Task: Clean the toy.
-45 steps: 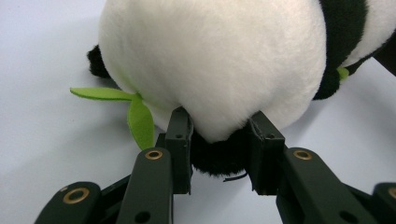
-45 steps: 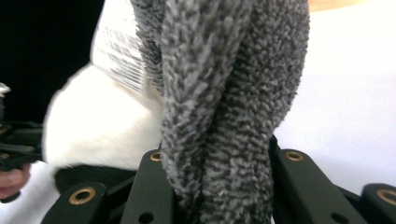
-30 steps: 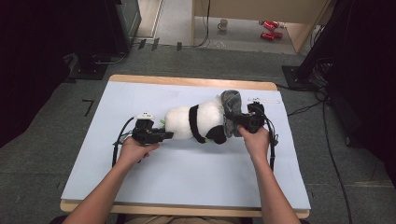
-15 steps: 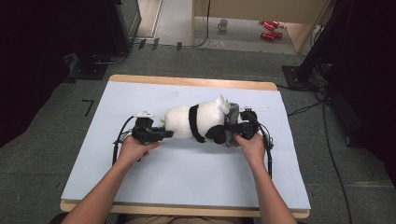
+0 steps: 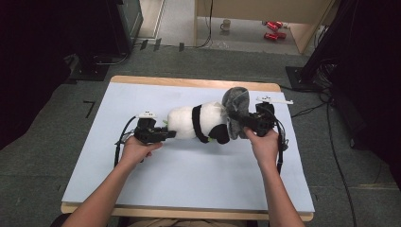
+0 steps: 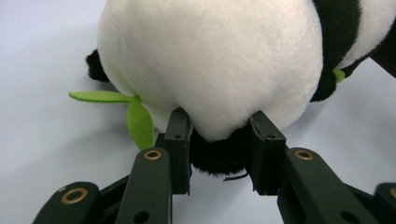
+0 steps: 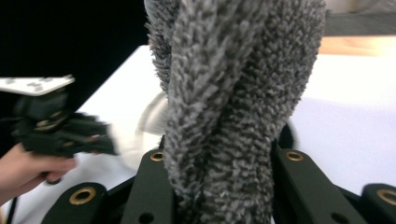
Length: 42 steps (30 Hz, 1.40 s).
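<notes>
A black-and-white panda plush (image 5: 196, 122) lies on its side in the middle of the table. My left gripper (image 5: 170, 134) is at its rear end. In the left gripper view the jaws (image 6: 218, 126) are shut on a black part under the panda's white rump (image 6: 210, 60), next to a green felt leaf (image 6: 135, 116). My right gripper (image 5: 239, 124) is at the head end, shut on a grey fuzzy cloth (image 5: 235, 105) that stands up against the panda's head. The cloth (image 7: 233, 70) rises between the right jaws (image 7: 219, 154) and hides the head. The left gripper (image 7: 60, 130) appears blurred beyond it.
A pale sheet (image 5: 189, 179) covers the wooden table. A white marked strip (image 5: 274, 100) lies by the far right corner. On the floor beyond are a cup (image 5: 226, 23), red items (image 5: 272, 29) and dark equipment stands at both sides.
The right gripper dipped left toward the panda's head with the grey cloth, then came back right, and the cloth now stands taller. The left gripper and the panda's body stayed put.
</notes>
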Tool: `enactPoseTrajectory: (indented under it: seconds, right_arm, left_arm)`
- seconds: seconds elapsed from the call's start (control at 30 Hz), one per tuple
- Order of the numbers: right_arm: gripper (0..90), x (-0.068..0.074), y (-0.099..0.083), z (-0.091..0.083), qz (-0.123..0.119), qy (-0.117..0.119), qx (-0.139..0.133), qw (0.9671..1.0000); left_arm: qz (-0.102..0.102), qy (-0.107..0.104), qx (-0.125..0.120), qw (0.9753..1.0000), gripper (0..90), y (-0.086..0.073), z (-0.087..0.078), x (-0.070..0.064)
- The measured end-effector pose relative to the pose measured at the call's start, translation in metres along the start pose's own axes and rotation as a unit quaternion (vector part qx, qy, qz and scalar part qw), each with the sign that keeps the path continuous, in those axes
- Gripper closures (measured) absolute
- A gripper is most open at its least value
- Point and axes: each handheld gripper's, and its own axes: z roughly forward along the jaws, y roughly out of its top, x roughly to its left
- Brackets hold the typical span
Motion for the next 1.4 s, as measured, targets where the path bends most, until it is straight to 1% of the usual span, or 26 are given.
enactPoseTrajectory:
  seconds: [0.13, 0.2, 0.27, 0.37, 0.43, 0.5, 0.57, 0.63, 0.67, 0.7, 0.73, 0.8, 0.83, 0.9, 0.97, 1.0, 1.03, 1.07, 1.13, 1.17, 1.2, 1.23, 1.27, 1.3, 1.33, 1.4]
  right_arm:
    - [70.4, 0.028, 0.000, 0.012, -0.029, 0.027, 0.018, 0.9991]
    - [70.2, 0.039, -0.002, 0.020, -0.046, 0.031, 0.031, 0.9980]
    - [70.2, 0.046, -0.005, 0.028, -0.057, 0.031, 0.045, 0.9969]
    - [70.1, 0.050, -0.009, 0.038, -0.066, 0.027, 0.064, 0.9954]
    - [70.1, 0.053, -0.010, 0.041, -0.069, 0.033, 0.068, 0.9948]
    - [70.1, 0.058, -0.010, 0.043, -0.069, 0.045, 0.069, 0.9941]
    - [70.0, 0.066, -0.012, 0.049, -0.078, 0.055, 0.079, 0.9922]
    - [70.1, 0.072, -0.014, 0.055, -0.084, 0.061, 0.090, 0.9906]
    - [70.0, 0.076, -0.015, 0.059, -0.092, 0.060, 0.099, 0.9891]
    - [70.0, 0.079, -0.015, 0.062, -0.098, 0.057, 0.102, 0.9883]
    - [70.0, 0.083, -0.015, 0.066, -0.109, 0.053, 0.108, 0.9868]
    - [70.0, 0.088, -0.014, 0.071, -0.113, 0.057, 0.112, 0.9856]
    - [70.0, 0.091, -0.013, 0.074, -0.117, 0.063, 0.113, 0.9847]
    - [70.0, 0.095, -0.013, 0.077, -0.122, 0.065, 0.113, 0.9839]
    - [70.0, 0.095, -0.012, 0.077, -0.125, 0.070, 0.110, 0.9837]
    - [70.0, 0.094, -0.011, 0.076, -0.125, 0.067, 0.105, 0.9844]
    - [70.0, 0.093, -0.011, 0.075, -0.122, 0.066, 0.103, 0.9850]
    - [70.0, 0.090, -0.010, 0.073, -0.121, 0.060, 0.102, 0.9856]
    - [70.1, 0.085, -0.011, 0.069, -0.124, 0.037, 0.094, 0.9872]
    - [70.2, 0.081, -0.011, 0.067, -0.132, 0.015, 0.095, 0.9866]
    - [70.4, 0.078, -0.012, 0.065, -0.146, -0.011, 0.099, 0.9843]
    - [70.5, 0.070, -0.013, 0.062, -0.154, -0.027, 0.101, 0.9824]
    - [70.6, 0.064, -0.014, 0.059, -0.146, -0.025, 0.101, 0.9838]
    - [70.6, 0.057, -0.014, 0.057, -0.129, -0.021, 0.097, 0.9866]
    - [70.5, 0.050, -0.013, 0.053, -0.117, -0.021, 0.096, 0.9883]
    - [70.6, 0.044, -0.011, 0.046, -0.113, -0.030, 0.091, 0.9890]
  left_arm:
    - [0.010, 0.010, -0.005, 0.9999, 65.8, 0.000, -0.001, -0.002]
    - [0.021, 0.018, -0.009, 0.9996, 66.7, 0.001, -0.002, -0.005]
    - [0.026, 0.018, -0.013, 0.9994, 67.9, 0.001, -0.002, -0.007]
    - [0.030, 0.015, -0.026, 0.9991, 68.8, 0.001, -0.003, -0.013]
    - [0.043, 0.004, -0.036, 0.9984, 68.9, 0.001, -0.001, -0.019]
    - [0.052, -0.004, -0.042, 0.9978, 68.8, 0.001, 0.001, -0.028]
    - [0.071, -0.002, -0.049, 0.9963, 68.6, -0.001, 0.006, -0.039]
    - [0.075, 0.000, -0.048, 0.9960, 68.4, -0.004, 0.010, -0.044]
    - [0.074, 0.002, -0.050, 0.9960, 68.4, -0.005, 0.011, -0.045]
    - [0.066, 0.002, -0.052, 0.9964, 68.4, -0.007, 0.012, -0.046]
    - [0.061, 0.003, -0.055, 0.9966, 68.4, -0.007, 0.012, -0.046]
    - [0.052, 0.005, -0.064, 0.9966, 68.7, -0.007, 0.008, -0.045]
    - [0.052, 0.006, -0.071, 0.9961, 69.0, -0.006, 0.006, -0.045]
    - [0.054, 0.010, -0.079, 0.9954, 69.9, -0.002, 0.001, -0.043]
    - [0.056, 0.009, -0.082, 0.9950, 70.4, 0.000, -0.004, -0.041]
    - [0.056, 0.009, -0.084, 0.9948, 70.7, 0.000, -0.005, -0.041]
    - [0.053, 0.008, -0.082, 0.9951, 70.7, 0.001, -0.006, -0.038]
    - [0.049, 0.005, -0.079, 0.9957, 70.7, 0.001, -0.006, -0.037]
    - [0.042, 0.004, -0.072, 0.9965, 70.6, 0.000, -0.004, -0.034]
    - [0.042, 0.006, -0.068, 0.9968, 70.6, 0.000, -0.003, -0.033]
    - [0.039, 0.005, -0.064, 0.9972, 70.4, -0.001, -0.002, -0.031]
    - [0.043, 0.006, -0.061, 0.9972, 70.3, -0.002, -0.001, -0.031]
    - [0.048, 0.007, -0.058, 0.9972, 70.3, -0.003, 0.001, -0.032]
    - [0.053, 0.005, -0.053, 0.9972, 70.2, -0.003, 0.003, -0.033]
    - [0.055, 0.004, -0.051, 0.9972, 70.3, -0.003, 0.005, -0.035]
    - [0.054, -0.001, -0.052, 0.9972, 70.3, -0.003, 0.007, -0.037]
